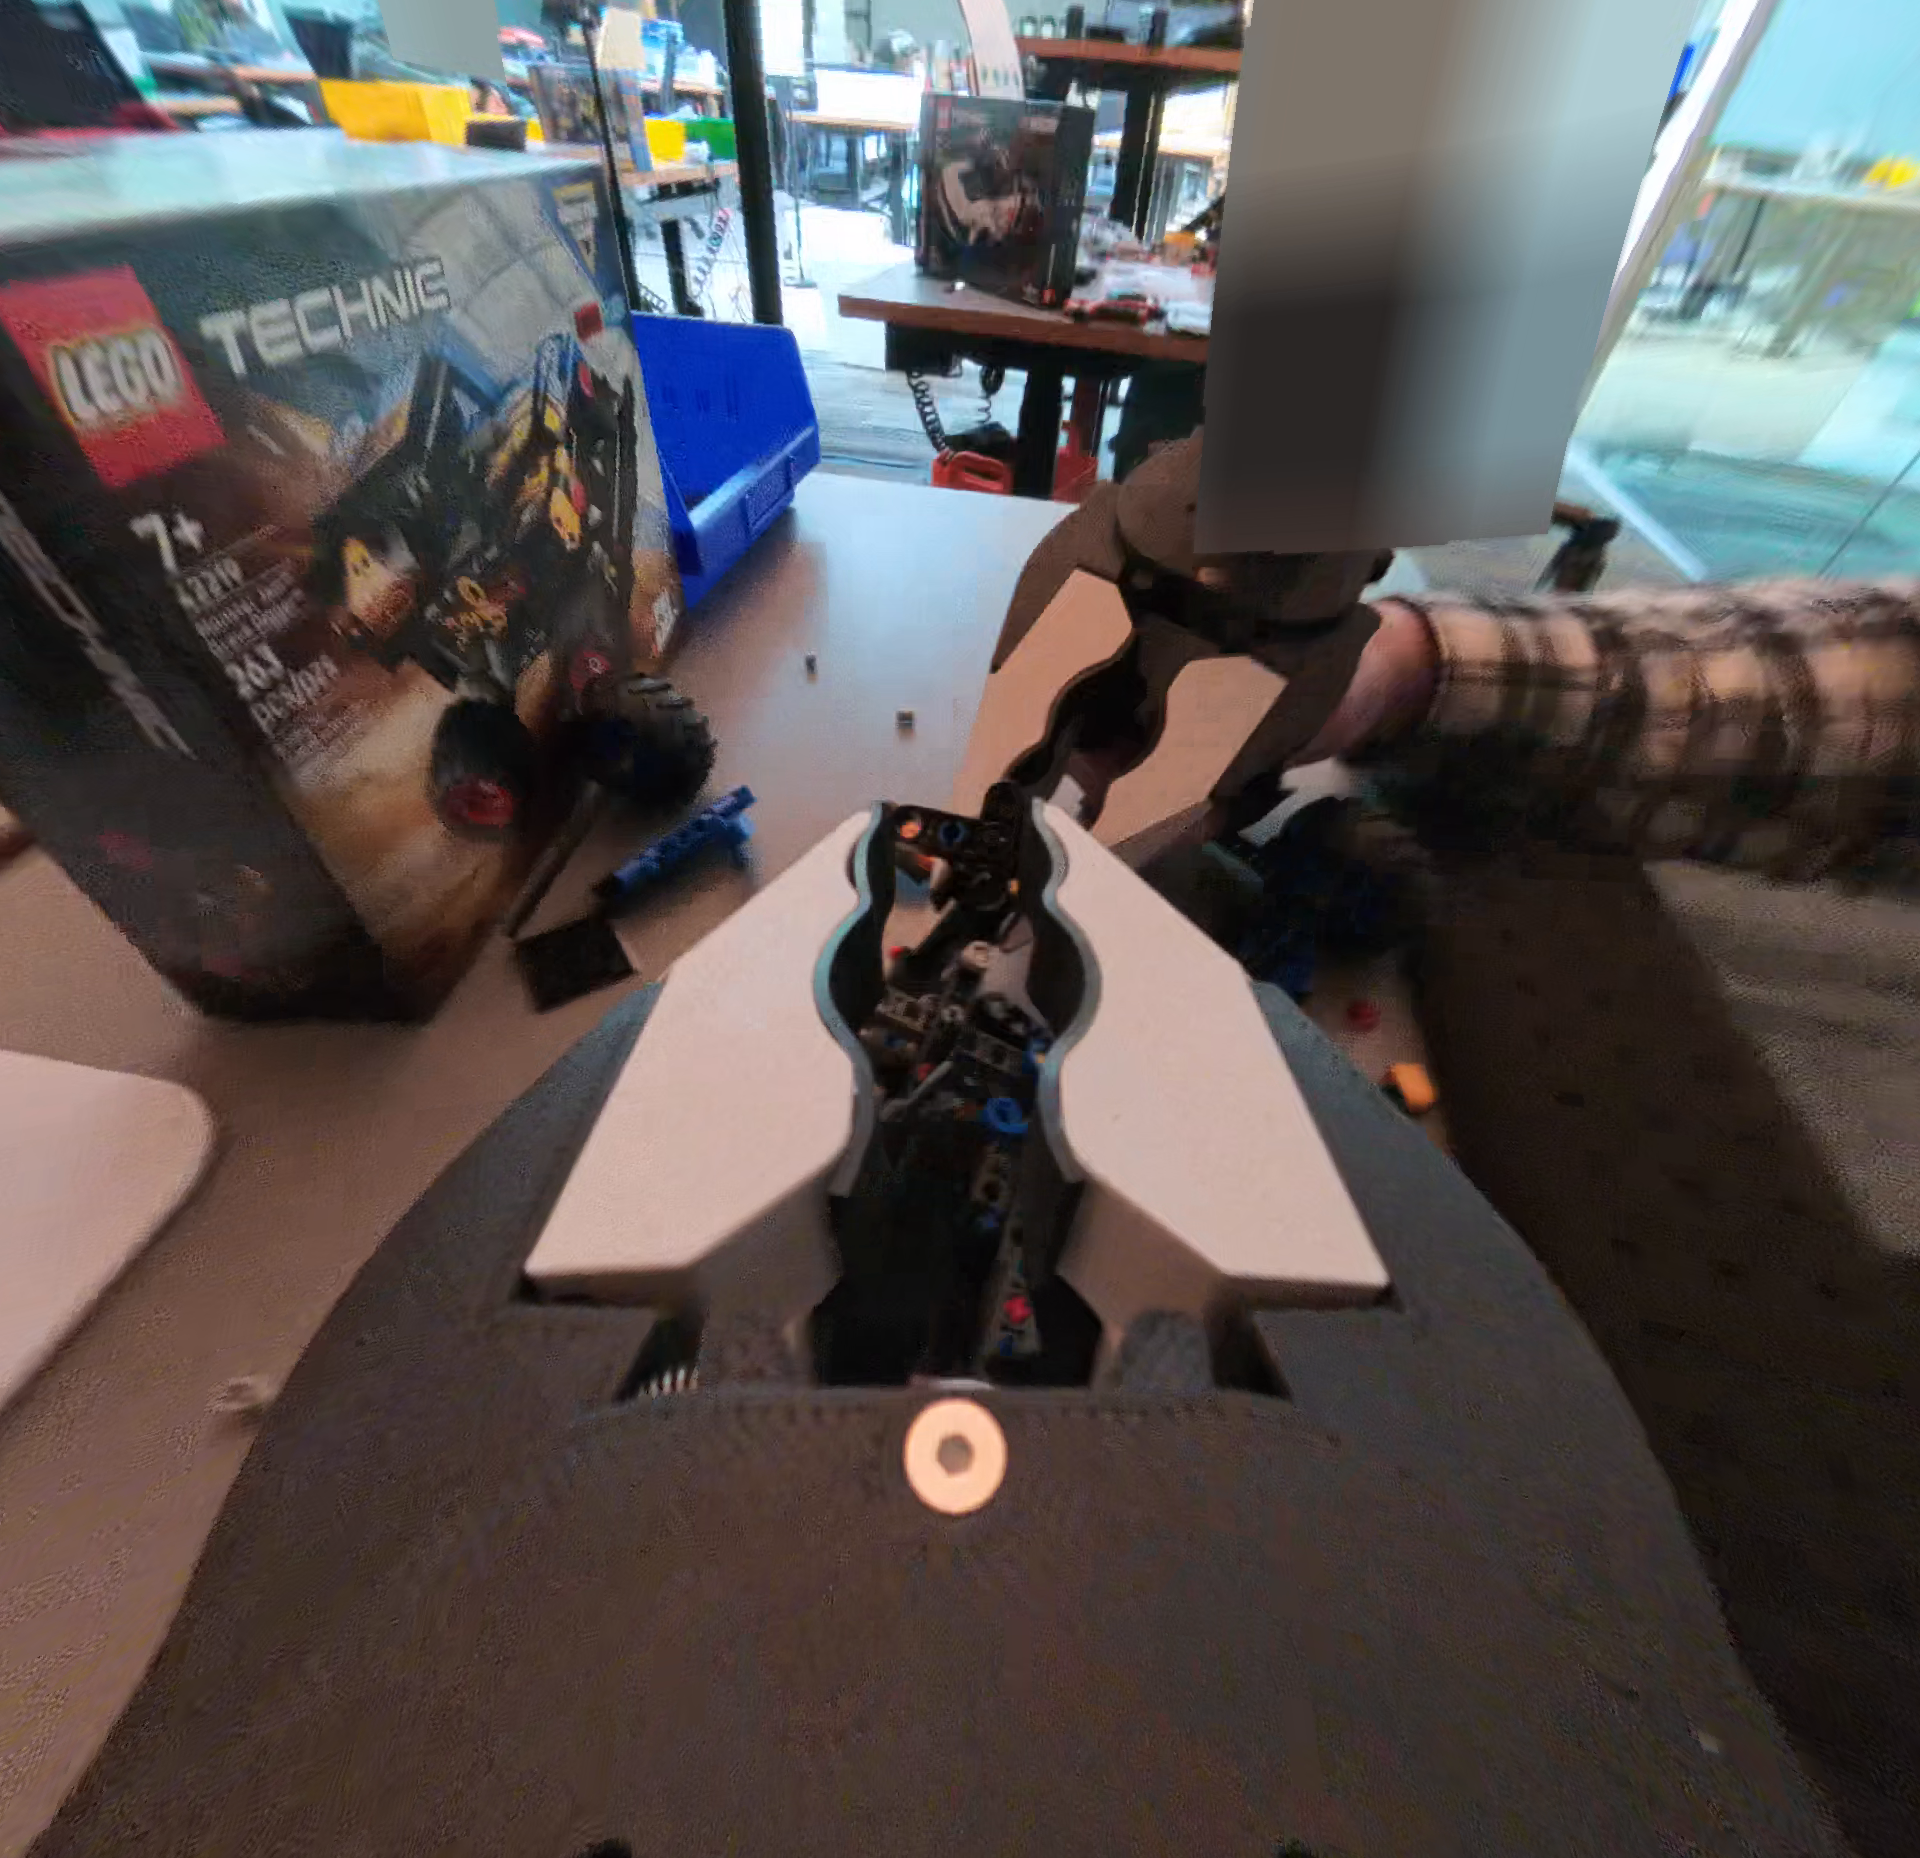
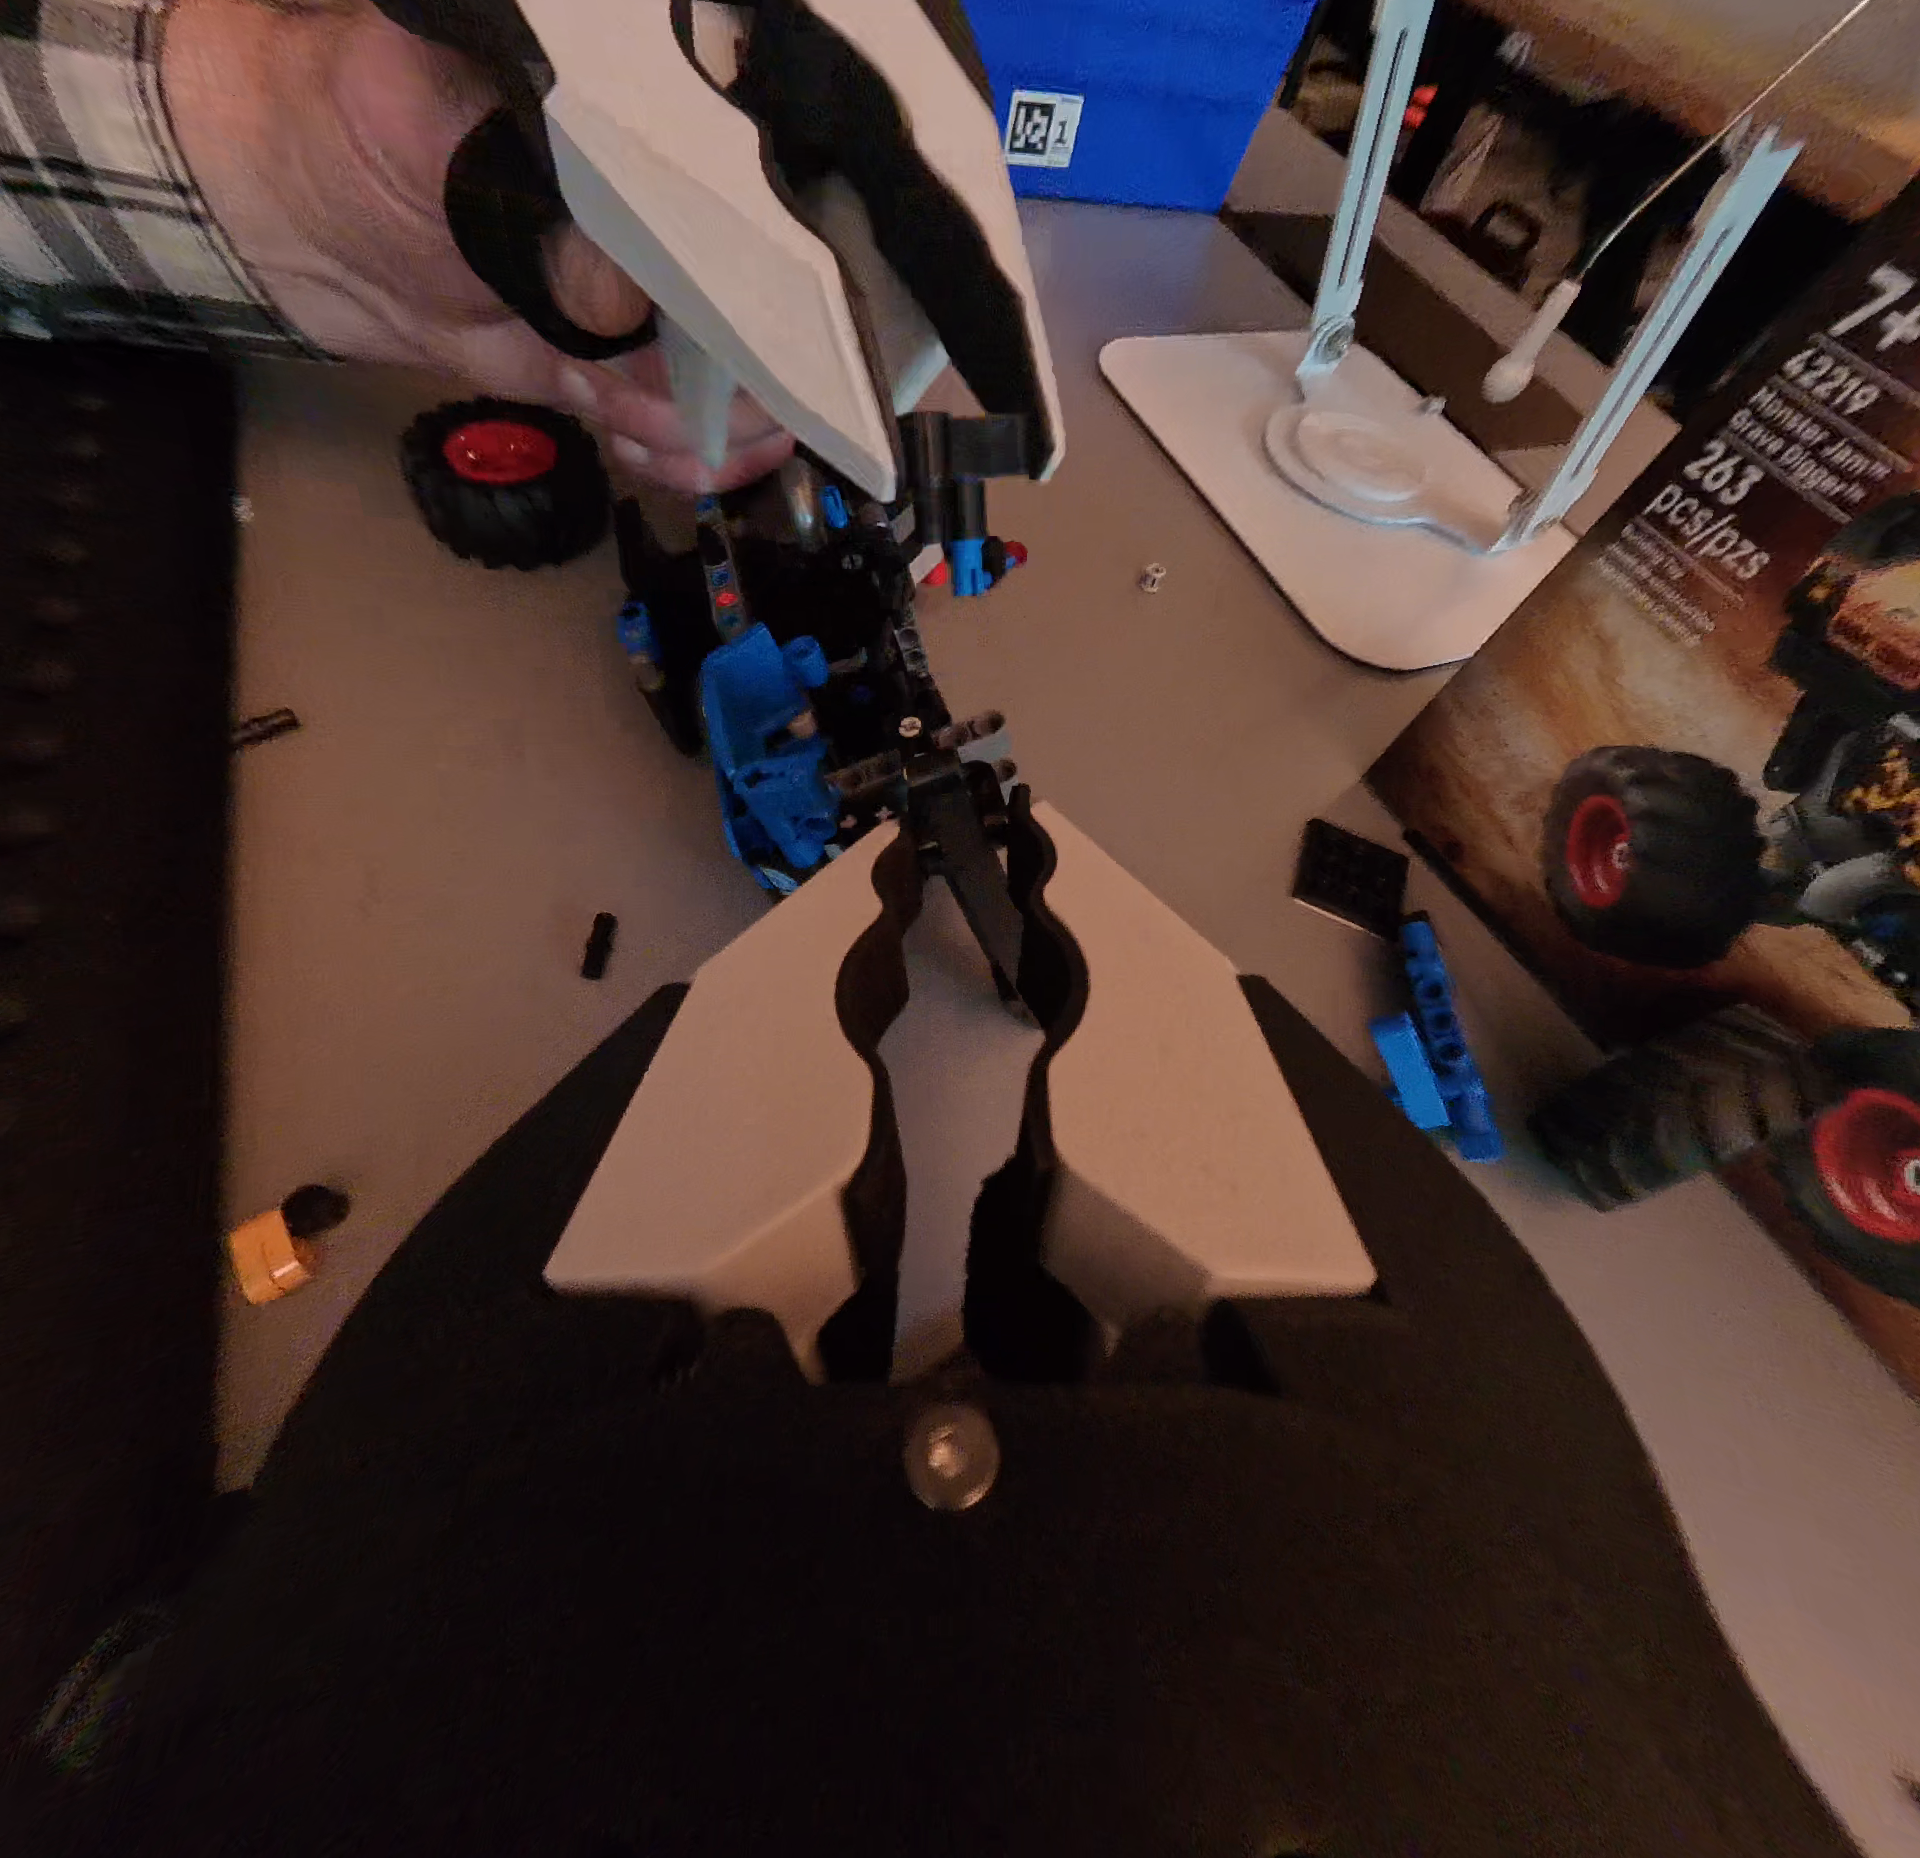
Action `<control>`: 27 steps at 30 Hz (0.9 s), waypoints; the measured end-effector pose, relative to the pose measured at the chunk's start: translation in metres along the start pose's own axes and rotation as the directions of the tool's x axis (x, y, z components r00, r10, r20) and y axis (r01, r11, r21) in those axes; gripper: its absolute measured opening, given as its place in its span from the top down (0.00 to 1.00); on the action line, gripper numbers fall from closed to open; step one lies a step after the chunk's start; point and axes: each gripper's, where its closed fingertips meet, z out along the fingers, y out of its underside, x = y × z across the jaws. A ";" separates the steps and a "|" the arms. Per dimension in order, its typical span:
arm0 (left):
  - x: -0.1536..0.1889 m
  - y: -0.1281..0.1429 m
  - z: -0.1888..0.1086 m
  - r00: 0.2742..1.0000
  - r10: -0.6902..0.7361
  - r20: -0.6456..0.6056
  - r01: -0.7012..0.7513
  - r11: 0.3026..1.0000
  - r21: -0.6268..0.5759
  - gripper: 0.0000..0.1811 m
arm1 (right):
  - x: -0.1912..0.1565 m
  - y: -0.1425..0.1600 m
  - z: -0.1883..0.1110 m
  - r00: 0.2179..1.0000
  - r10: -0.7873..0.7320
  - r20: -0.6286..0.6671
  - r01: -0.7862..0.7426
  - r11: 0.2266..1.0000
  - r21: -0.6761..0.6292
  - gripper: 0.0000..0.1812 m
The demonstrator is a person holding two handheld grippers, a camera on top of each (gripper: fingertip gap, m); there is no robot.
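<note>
A half-built black and blue brick vehicle frame [image 2: 790,707] is held over the grey table [image 2: 436,873]. My left gripper [image 1: 956,821] is shut on the frame [image 1: 951,1029], which runs down between its white fingers. In the right wrist view the left gripper [image 2: 956,468] comes from the top, held by a hand in a plaid sleeve. My right gripper [image 2: 961,821] is shut on a black pointed part [image 2: 966,873] at the near end of the frame. In the left wrist view the right gripper [image 1: 1049,785] meets the frame's far tip.
The toy set's box [image 1: 312,561] stands close by, with a blue bin [image 1: 727,437] behind it. A red-hubbed wheel [image 2: 504,483], a blue beam [image 2: 1434,1050], a black plate [image 2: 1351,878], an orange piece [image 2: 270,1258] and small pins lie loose. A white stand base [image 2: 1330,489] is nearby.
</note>
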 end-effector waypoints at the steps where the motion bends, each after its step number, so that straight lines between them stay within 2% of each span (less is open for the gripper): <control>1: -0.005 0.015 0.004 0.995 0.092 0.041 -0.088 0.992 -0.094 0.88 | -0.002 -0.001 0.001 1.000 -0.019 -0.004 0.019 1.000 -0.005 0.92; 2: -0.008 0.031 0.007 0.992 0.118 0.047 -0.108 0.979 -0.173 0.88 | -0.005 -0.003 0.002 0.999 -0.038 -0.013 0.038 0.999 -0.004 0.92; 4: -0.014 0.020 -0.003 0.987 0.137 0.077 -0.127 0.983 -0.131 0.88 | -0.007 -0.005 0.002 1.000 -0.025 0.002 0.024 1.000 0.009 0.92; 7: -0.016 0.030 -0.012 0.977 0.203 0.062 -0.185 0.957 -0.223 0.88 | -0.006 -0.005 0.001 0.999 -0.028 0.015 0.028 0.999 0.020 0.92; 9: -0.014 0.038 -0.015 0.983 0.180 0.026 -0.166 0.947 -0.277 0.88 | -0.007 -0.005 0.001 0.999 -0.036 0.023 0.036 0.999 0.022 0.92; 14: -0.007 0.037 -0.033 0.976 0.217 0.006 -0.202 0.919 -0.339 0.87 | -0.004 -0.003 -0.005 0.999 -0.046 0.024 0.045 0.999 0.020 0.92; 17: -0.005 0.056 -0.044 0.972 0.235 -0.006 -0.213 0.867 -0.451 0.83 | -0.002 -0.002 -0.006 0.999 -0.043 0.027 0.042 0.999 0.019 0.92; 20: 0.007 0.070 -0.052 0.972 0.229 -0.049 -0.222 0.837 -0.500 0.80 | 0.001 0.000 -0.009 0.999 -0.026 0.029 0.026 1.000 0.017 0.92; 23: 0.002 0.062 -0.056 0.969 0.247 -0.005 -0.220 0.853 -0.474 0.74 | 0.002 0.001 -0.011 0.999 -0.031 0.028 0.031 0.999 0.011 0.92; 27: -0.018 0.045 -0.054 0.945 0.315 0.084 -0.247 0.860 -0.447 0.76 | 0.001 0.001 -0.011 0.999 -0.041 0.027 0.041 0.999 0.009 0.92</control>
